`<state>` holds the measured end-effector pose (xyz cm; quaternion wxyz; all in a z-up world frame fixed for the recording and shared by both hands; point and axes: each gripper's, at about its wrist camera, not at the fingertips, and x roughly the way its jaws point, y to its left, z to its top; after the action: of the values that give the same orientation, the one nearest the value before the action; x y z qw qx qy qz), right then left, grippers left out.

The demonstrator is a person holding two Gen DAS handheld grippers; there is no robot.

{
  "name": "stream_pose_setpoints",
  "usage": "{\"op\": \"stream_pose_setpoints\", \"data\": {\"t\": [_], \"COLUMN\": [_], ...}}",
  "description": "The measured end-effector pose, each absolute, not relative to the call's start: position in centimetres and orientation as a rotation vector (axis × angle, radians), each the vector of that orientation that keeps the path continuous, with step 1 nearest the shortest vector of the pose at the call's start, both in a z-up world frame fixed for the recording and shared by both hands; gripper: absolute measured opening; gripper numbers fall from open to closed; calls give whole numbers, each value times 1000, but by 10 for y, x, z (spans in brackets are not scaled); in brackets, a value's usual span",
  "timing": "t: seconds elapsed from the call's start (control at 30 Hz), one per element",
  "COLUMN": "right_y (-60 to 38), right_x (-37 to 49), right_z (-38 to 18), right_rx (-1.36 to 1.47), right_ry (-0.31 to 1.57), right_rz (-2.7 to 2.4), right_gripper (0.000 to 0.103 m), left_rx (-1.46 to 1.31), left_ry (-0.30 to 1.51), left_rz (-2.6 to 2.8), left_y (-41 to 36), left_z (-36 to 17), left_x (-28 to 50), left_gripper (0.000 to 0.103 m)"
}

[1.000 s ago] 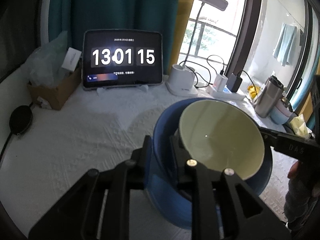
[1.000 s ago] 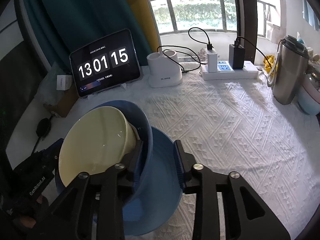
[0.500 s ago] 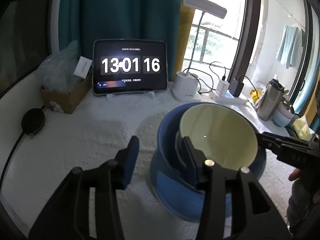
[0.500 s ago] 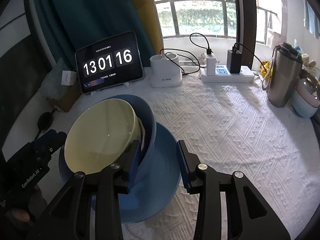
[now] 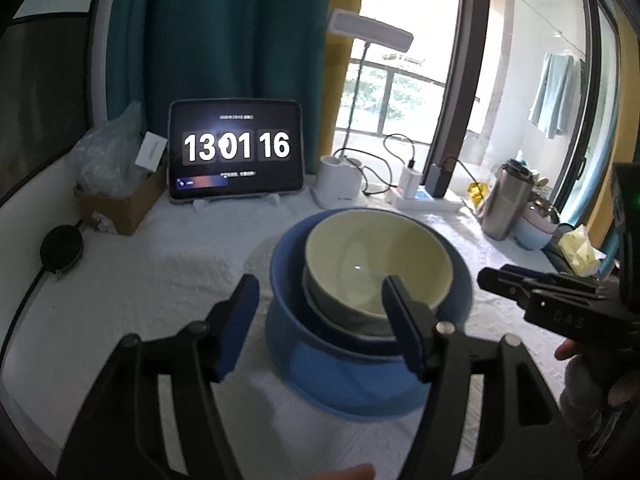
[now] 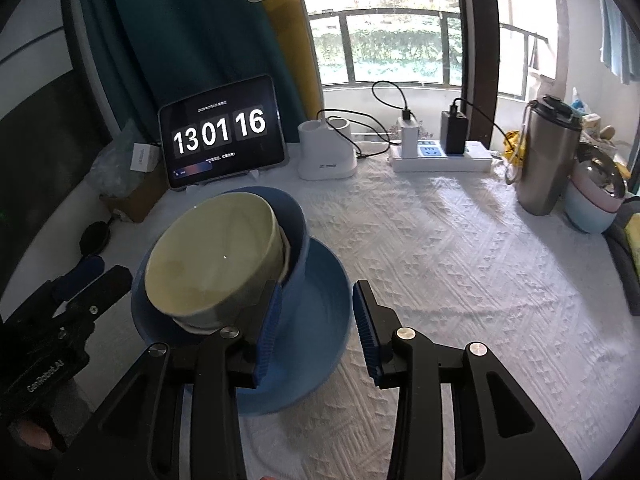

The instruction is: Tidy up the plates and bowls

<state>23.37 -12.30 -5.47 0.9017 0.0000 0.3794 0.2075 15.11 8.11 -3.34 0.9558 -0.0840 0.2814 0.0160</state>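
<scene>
Nested stack of bowls on the white textured surface (image 6: 460, 248): pale cream-yellow bowl (image 5: 378, 264) innermost, glossy and empty, tilted inside a deep blue bowl (image 5: 288, 280), with the rim of a whitish-grey bowl (image 5: 320, 300) showing between the two. Seated in turn on a wider, shallow light-blue bowl (image 6: 320, 320) resting upright on the surface. Seen from the right wrist view leaning toward the left, cream rim (image 6: 212, 256) raised above the blue rim on the near side.
</scene>
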Motion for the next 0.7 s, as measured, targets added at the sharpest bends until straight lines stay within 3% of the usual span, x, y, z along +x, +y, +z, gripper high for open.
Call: {"op": "stream_pose_setpoints", "data": {"t": [0.2, 0.7], "right_y": [-135, -165], "right_x": [222, 163], "right_z": [-53, -7], "right_rx": [-7, -26], "right_ry": [779, 635], "right_rz": [407, 339], "right_gripper": [39, 39], "left_rx": [-175, -146], "left_ry": [548, 395], "left_rz": [15, 44], "left_y": [70, 45], "left_z": [-29, 4], "left_x": [136, 78], "left_gripper": [78, 80]}}
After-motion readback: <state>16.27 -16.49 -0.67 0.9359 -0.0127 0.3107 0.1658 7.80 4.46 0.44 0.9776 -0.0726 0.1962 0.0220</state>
